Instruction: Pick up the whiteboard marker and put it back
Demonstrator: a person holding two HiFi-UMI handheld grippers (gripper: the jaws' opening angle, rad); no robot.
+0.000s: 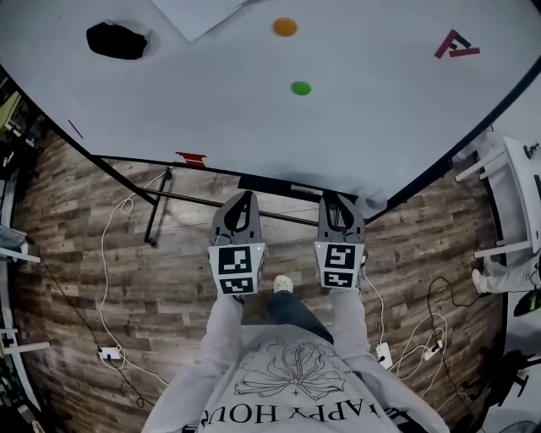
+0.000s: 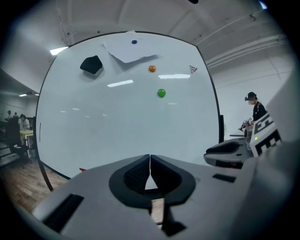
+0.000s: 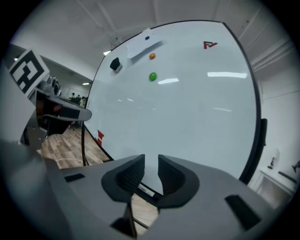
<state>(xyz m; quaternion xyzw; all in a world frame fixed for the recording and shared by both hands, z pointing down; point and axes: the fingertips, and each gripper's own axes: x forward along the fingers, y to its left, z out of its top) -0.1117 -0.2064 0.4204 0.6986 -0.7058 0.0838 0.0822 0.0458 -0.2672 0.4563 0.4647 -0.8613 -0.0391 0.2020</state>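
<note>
A whiteboard (image 1: 254, 93) stands in front of me. Along its lower edge lies a dark bar with a white label (image 1: 283, 186), seen past the right jaws too (image 3: 143, 190); whether it is the marker or a tray I cannot tell. A small red piece (image 1: 191, 158) sits on the same edge further left. My left gripper (image 1: 245, 197) hangs just short of the board's bottom edge, its tips touching and nothing between them (image 2: 150, 157). Beside it my right gripper (image 1: 339, 200) stands open with a narrow empty gap (image 3: 151, 160).
On the board are a black eraser (image 1: 117, 40), a paper sheet (image 1: 199, 15), an orange magnet (image 1: 285, 26), a green magnet (image 1: 301, 87) and a red logo (image 1: 455, 44). Stand legs (image 1: 156, 211) and cables (image 1: 114, 254) cross the wooden floor. White furniture (image 1: 517, 194) stands right.
</note>
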